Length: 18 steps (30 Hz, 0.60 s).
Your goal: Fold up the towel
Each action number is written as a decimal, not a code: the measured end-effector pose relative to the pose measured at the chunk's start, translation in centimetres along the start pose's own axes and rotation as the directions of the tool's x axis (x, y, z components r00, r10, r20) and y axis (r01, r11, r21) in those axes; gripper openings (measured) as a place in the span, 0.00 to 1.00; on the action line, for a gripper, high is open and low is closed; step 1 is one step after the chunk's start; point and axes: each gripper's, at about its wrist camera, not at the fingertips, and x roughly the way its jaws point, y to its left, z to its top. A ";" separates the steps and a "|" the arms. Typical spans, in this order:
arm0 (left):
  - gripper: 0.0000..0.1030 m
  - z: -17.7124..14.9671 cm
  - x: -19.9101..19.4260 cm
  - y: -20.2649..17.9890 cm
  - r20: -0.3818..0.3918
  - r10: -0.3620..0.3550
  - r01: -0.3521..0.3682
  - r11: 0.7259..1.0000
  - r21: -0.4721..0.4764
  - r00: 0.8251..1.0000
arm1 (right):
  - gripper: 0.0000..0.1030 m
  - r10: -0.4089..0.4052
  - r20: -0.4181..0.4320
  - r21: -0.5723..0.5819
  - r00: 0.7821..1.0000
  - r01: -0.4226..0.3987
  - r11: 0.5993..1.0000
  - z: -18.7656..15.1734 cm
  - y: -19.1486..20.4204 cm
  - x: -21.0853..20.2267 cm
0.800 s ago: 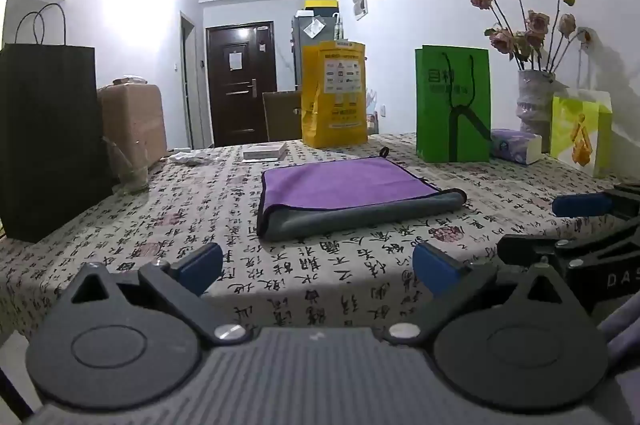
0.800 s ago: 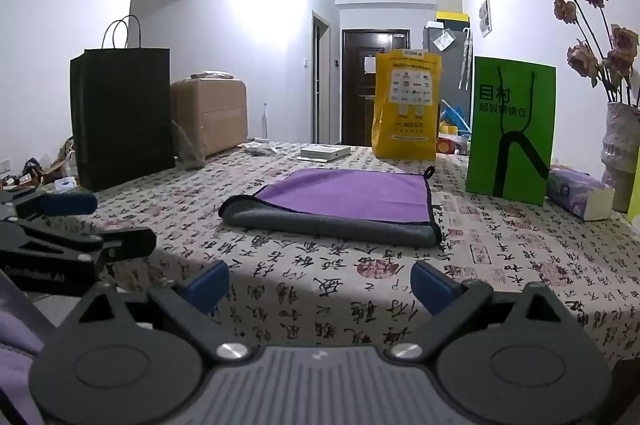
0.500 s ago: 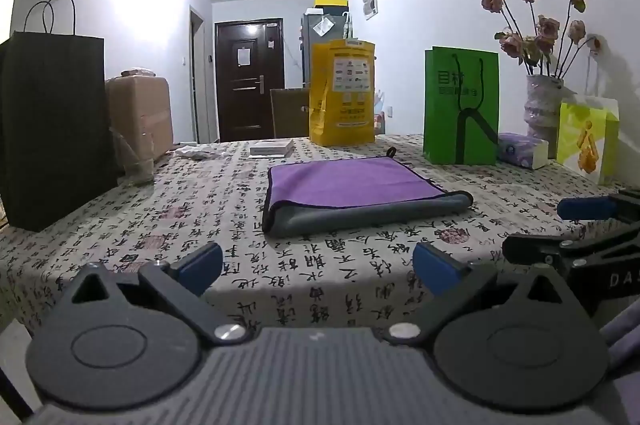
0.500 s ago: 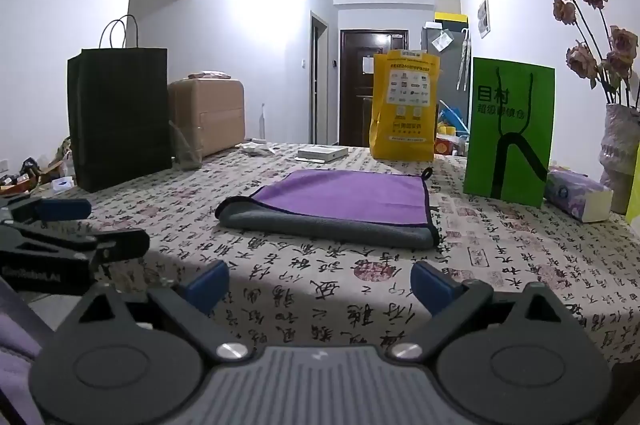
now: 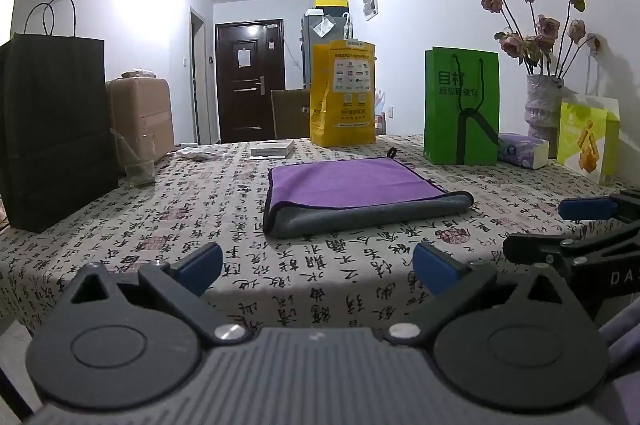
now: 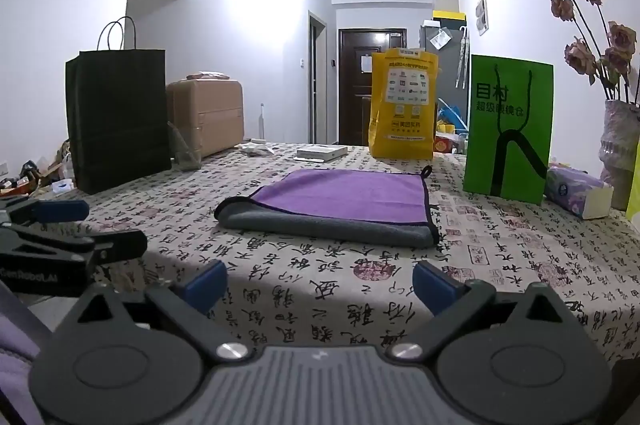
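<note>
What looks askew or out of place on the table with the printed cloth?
Only a small thing: the folded purple and grey towel is not edge to edge. Its purple top layer stops short, so a grey strip shows along the near side. It also lies slightly turned against the edge of the table. Nothing is spilled or damaged.

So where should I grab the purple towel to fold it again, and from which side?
Probably the towel by the two ends of its rounded grey fold edge nearest you, coming in low from the front. That edge sits thick and slightly raised off the tablecloth, so each open hand-held gripper could pinch all layers.
</note>
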 end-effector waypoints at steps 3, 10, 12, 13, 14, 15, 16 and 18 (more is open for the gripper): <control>1.00 0.0 0.1 -0.2 -0.002 0.000 0.000 1.000 0.004 1.000 | 0.97 0.000 -0.001 0.001 1.000 0.000 1.000 0.0 0.0 0.0; 1.00 -0.1 0.1 -0.2 -0.001 0.000 0.000 1.000 0.004 1.000 | 0.98 0.003 -0.005 0.003 1.000 -0.003 1.000 0.0 -0.1 0.2; 1.00 -0.1 0.1 -0.2 -0.001 -0.001 0.001 1.000 0.005 1.000 | 0.98 0.003 -0.004 0.004 1.000 -0.003 1.000 0.0 -0.1 0.2; 1.00 -0.1 0.1 -0.2 -0.001 0.000 0.000 1.000 0.005 1.000 | 0.98 0.003 -0.005 0.003 1.000 -0.003 1.000 0.0 -0.1 0.2; 1.00 -0.1 0.1 -0.2 -0.001 0.000 0.000 1.000 0.004 1.000 | 0.98 0.003 -0.005 0.004 1.000 -0.003 1.000 0.0 -0.1 0.2; 1.00 -0.1 0.1 -0.1 -0.001 -0.001 0.001 1.000 0.004 1.000 | 0.98 0.003 -0.005 0.004 1.000 -0.003 1.000 0.0 -0.1 0.2; 1.00 -0.1 0.1 -0.1 -0.002 -0.001 0.001 1.000 0.004 1.000 | 0.98 0.003 -0.005 0.005 1.000 -0.003 1.000 0.0 -0.1 0.2; 1.00 -0.1 0.1 -0.1 -0.001 -0.001 0.001 1.000 0.004 1.000 | 0.98 0.002 -0.008 0.007 1.000 -0.002 1.000 -0.1 -0.1 0.3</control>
